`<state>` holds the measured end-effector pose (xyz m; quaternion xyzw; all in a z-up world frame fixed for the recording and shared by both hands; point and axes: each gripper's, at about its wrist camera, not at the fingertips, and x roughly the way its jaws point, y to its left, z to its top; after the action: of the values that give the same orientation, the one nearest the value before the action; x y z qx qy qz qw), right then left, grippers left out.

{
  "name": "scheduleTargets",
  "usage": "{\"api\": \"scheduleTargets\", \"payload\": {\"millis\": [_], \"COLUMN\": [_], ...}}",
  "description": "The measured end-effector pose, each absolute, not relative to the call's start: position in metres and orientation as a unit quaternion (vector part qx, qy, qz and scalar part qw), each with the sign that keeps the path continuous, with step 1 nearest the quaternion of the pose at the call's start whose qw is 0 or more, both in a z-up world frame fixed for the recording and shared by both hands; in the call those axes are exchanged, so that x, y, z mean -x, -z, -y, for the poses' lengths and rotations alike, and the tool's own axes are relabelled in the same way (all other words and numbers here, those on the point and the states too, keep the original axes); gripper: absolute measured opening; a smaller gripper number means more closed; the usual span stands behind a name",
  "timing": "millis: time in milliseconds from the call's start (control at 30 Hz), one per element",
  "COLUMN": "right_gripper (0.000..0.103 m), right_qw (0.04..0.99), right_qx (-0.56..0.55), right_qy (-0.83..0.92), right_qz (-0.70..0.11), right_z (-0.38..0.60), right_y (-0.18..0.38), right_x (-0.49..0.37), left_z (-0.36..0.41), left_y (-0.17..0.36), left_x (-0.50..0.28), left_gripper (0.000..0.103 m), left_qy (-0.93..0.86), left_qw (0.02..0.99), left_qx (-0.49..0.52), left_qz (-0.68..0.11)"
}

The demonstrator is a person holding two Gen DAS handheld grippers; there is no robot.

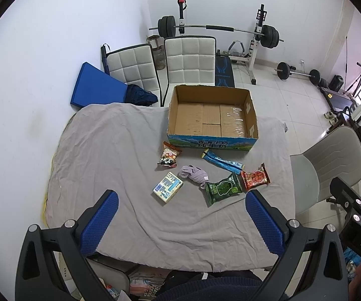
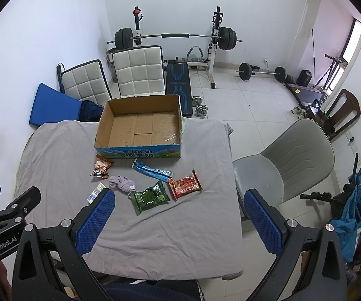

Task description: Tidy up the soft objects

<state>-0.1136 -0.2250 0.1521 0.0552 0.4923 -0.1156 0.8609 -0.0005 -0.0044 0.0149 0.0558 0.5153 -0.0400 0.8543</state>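
Observation:
An empty cardboard box (image 1: 212, 115) (image 2: 140, 126) stands at the far side of a grey-clothed table (image 1: 110, 155) (image 2: 62, 155). In front of it lie a panda snack bag (image 1: 169, 155) (image 2: 102, 166), a blue stick packet (image 1: 222, 161) (image 2: 153, 170), a lilac cloth bundle (image 1: 194, 173) (image 2: 122, 183), a white-blue pack (image 1: 168, 186) (image 2: 95, 192), a green packet (image 1: 223, 188) (image 2: 150, 197) and a red packet (image 1: 255, 177) (image 2: 185, 184). My left gripper (image 1: 181, 222) is open and empty, above the table's near edge. My right gripper (image 2: 180, 219) is open and empty, to the right of it.
Two white padded chairs (image 1: 190, 60) (image 2: 137, 71) and a blue mat (image 1: 96, 86) stand behind the table. A grey chair (image 1: 331, 165) (image 2: 293, 155) stands to the right. A barbell rack (image 1: 215, 28) (image 2: 175, 36), a bench and dumbbells (image 2: 200, 109) fill the far floor.

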Motion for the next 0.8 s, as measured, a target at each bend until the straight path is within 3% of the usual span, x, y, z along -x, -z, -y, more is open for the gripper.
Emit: {"api": "scheduleTargets", "payload": {"millis": [433,600,800], "right_gripper": [0.103,0.103,0.103], "right_qw": [0.840,0.784,0.676], "right_qx": [-0.091,-0.172,-0.305], "right_qy": [0.114,0.107,0.107], "right_qz": [-0.522,-0.587,-0.663], "right_z": [0.239,0.258,0.266], "right_y": [-0.124,-0.038,0.121], "right_x": [0.091,0.049,0.004], "left_z": [0.008,-0.006,-0.027], "left_y": [-0.012,0.025,0.119], "left_x": [-0.014,-0.059,-0.115], "left_gripper": [0.103,0.103,0.103], "left_qy": [0.033,0.009,-0.012], "left_qw": [0.857,0.849,0.805], "left_qx": [-0.055,-0.060,-0.070], "left_qz": [-0.511,-0.525,-0.590]}}
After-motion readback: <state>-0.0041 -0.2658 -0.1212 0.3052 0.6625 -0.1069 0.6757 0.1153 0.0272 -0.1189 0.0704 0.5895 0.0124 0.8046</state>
